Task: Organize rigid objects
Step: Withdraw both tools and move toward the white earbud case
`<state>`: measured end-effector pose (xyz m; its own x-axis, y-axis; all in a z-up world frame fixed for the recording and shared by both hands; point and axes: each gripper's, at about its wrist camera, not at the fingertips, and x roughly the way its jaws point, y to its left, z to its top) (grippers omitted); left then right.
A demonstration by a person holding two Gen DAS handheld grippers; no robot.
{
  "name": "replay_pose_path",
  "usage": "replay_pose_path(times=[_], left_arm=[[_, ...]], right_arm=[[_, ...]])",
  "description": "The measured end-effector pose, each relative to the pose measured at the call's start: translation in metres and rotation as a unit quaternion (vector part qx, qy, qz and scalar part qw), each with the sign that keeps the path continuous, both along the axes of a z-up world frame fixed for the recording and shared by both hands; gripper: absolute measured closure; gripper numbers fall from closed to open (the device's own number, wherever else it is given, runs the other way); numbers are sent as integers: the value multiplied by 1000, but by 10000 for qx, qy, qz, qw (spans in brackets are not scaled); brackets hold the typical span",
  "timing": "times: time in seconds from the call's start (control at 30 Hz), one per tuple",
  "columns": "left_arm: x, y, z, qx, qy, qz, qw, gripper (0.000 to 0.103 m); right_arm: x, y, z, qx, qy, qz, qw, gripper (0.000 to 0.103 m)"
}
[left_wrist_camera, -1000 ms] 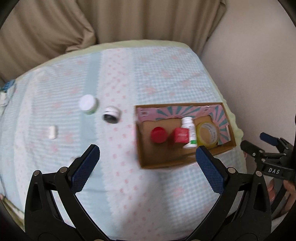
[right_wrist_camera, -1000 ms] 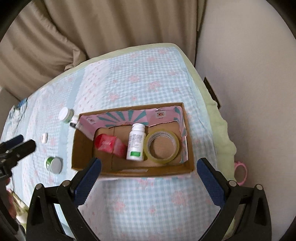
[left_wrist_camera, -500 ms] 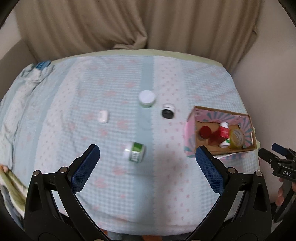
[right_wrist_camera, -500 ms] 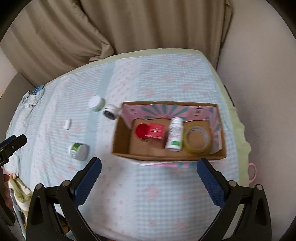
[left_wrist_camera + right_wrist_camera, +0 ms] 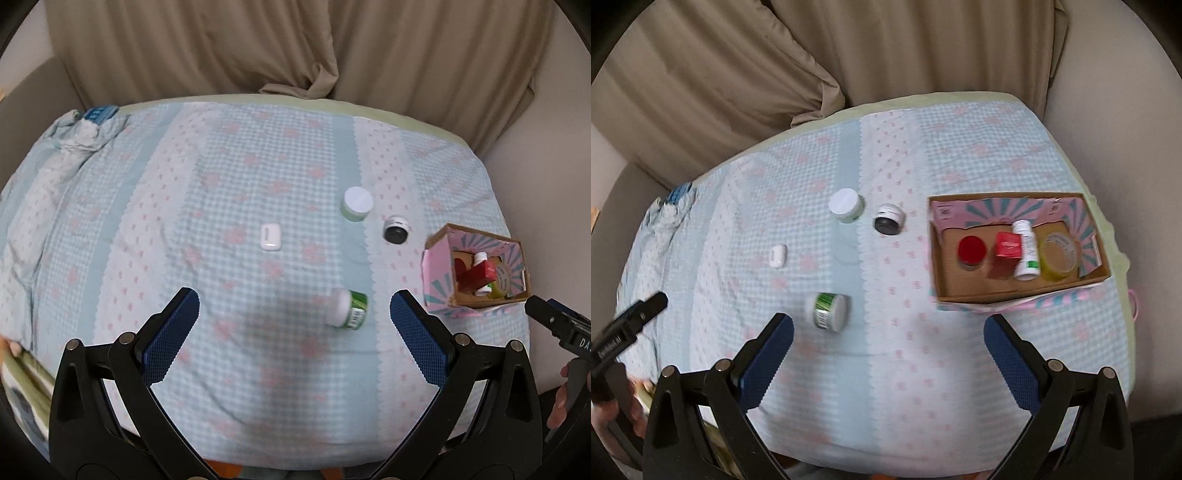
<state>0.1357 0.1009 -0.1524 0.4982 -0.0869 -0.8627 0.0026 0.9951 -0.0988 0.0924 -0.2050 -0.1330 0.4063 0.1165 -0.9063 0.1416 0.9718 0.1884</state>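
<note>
Both grippers, left gripper (image 5: 294,323) and right gripper (image 5: 888,347), hover with jaws spread, empty. The green-labelled bottle (image 5: 347,308) lies on its side between the left jaws, cap end toward the left jaw. Its label is too blurred to read.

Checked blue-and-pink bedspread (image 5: 236,192), beige curtain (image 5: 258,48) behind it, crumpled blue cloth (image 5: 88,125) at the far left corner

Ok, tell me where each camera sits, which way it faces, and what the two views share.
Left wrist: rides the left gripper, looking down and forward over the bed toward the curtain; its open fingers show, the right gripper at the right edge.
Right wrist: rides the right gripper, same direction, cardboard box nearer; open fingers show, left gripper at the left edge.
Shared: box, green-labelled bottle, white case, two jars.
</note>
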Motion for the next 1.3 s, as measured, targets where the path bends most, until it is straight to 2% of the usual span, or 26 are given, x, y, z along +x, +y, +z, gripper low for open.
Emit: replay_pose_path(times=[0.23,0.37,0.53,0.67,0.97,1.03,1.17,1.3], left_arm=[[38,54,-34,-55,237,-181,9995,0],[55,65,-54,-212,287,-159,9992,0],[74,60,-80,-230,263,-210,9992,0],[89,49,-100,-247,234,-243,9991,0],[132,14,-149,-13,26,-319,9995,1],[144,8,-166,24,22,-304,9995,2],[164,0,-208,82,163,-234,9996,12],[180,-1,-252,90,329,-65,9994,18]], right_arm=[[22,54,-14,-102,61,-400,9991,0],[41,76,-24,-121,45,-516,9986,0],[66,91,-44,-249,71,-538,9982,0],[87,90,-62,-307,141,-541,9980,0],[140,67,-113,-451,291,-668,9963,0],[153,61,-129,-450,301,-695,9961,0],[178,53,-163,-552,260,-636,9961,1],[200,48,-197,-622,212,-531,9964,6]])
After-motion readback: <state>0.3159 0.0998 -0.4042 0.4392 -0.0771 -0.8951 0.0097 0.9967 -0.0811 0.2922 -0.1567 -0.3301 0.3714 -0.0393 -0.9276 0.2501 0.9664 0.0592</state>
